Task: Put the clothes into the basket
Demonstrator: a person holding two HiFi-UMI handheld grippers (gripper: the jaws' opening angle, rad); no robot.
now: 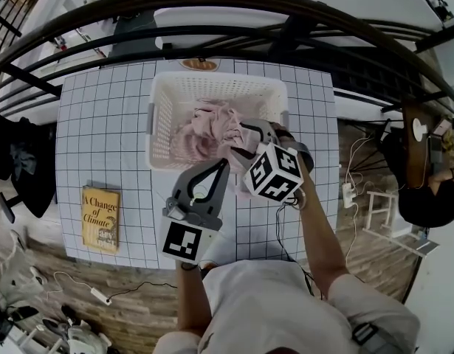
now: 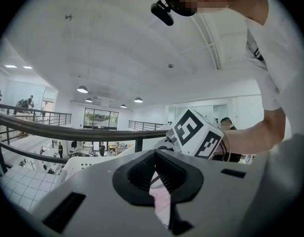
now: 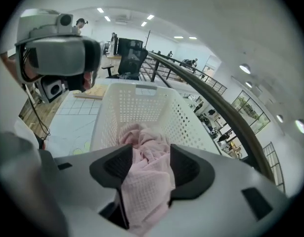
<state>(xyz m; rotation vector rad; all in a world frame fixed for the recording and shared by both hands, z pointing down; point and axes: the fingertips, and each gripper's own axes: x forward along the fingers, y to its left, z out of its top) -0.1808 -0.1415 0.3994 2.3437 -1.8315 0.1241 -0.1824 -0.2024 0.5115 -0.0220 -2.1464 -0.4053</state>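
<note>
Pink clothes (image 1: 204, 131) lie in the white basket (image 1: 162, 116) at the far edge of the table (image 1: 101, 124), centre. Right gripper (image 3: 149, 154) clamps a bunch of them above it; left gripper (image 2: 155, 164), nearly closed, pinches a pink sliver. Book (image 1: 100, 218), near left corner: "A Change of Climate".

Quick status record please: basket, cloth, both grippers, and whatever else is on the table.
basket: white, perforated, upright at the far middle of the gridded table
pink cloth: bunched inside the basket, one end up between the right gripper's jaws
right gripper: over the basket's near right part, jaws part-way apart, closed on the pink cloth
left gripper: at the basket's near rim, jaws together
book: yellow, flat at the table's near left
</note>
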